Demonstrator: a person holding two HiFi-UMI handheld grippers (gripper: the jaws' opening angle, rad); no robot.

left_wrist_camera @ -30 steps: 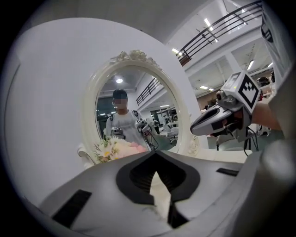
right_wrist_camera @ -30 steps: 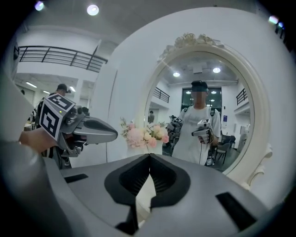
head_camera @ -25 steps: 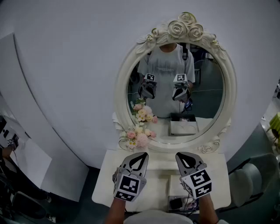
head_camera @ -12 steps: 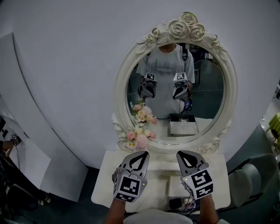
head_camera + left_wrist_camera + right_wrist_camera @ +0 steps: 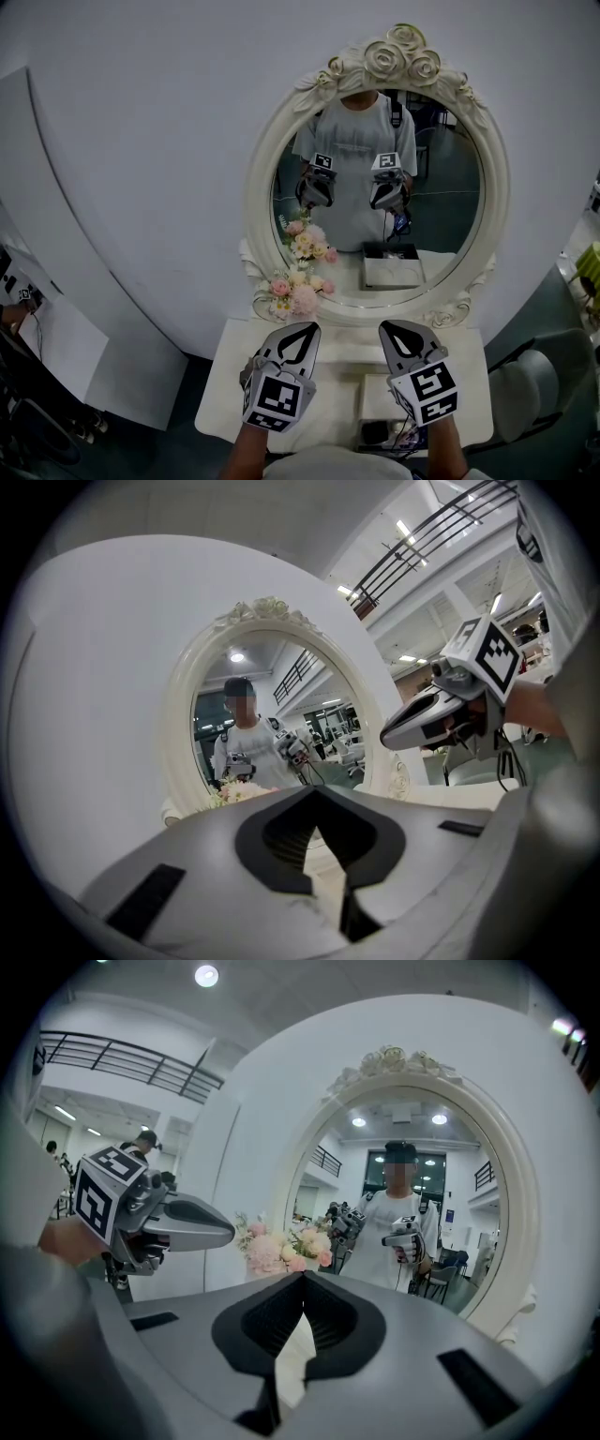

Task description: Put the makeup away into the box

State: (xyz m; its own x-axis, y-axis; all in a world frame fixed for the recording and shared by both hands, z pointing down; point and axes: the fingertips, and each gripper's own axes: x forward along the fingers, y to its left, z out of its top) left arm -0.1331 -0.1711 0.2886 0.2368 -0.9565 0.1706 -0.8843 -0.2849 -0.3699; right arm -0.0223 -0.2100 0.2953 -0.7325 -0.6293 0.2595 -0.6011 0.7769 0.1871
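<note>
A white box (image 5: 377,397) sits on the white dressing table (image 5: 225,398), partly hidden under my right gripper (image 5: 393,328). Small dark items (image 5: 379,433) lie at the box's near edge; I cannot tell what they are. My left gripper (image 5: 302,328) hovers beside it over the table's middle. Both point toward the mirror, jaws closed tip to tip, with nothing between them. From the left gripper view its own jaws (image 5: 314,790) meet, and the right gripper (image 5: 385,740) floats at the right. From the right gripper view, the right gripper (image 5: 303,1275) is closed and the left gripper (image 5: 231,1234) hangs at the left.
An oval mirror with a carved rose frame (image 5: 261,178) stands at the table's back and reflects the person, both grippers and the box. Pink and cream flowers (image 5: 295,296) sit at its lower left. A grey chair (image 5: 527,394) stands to the table's right.
</note>
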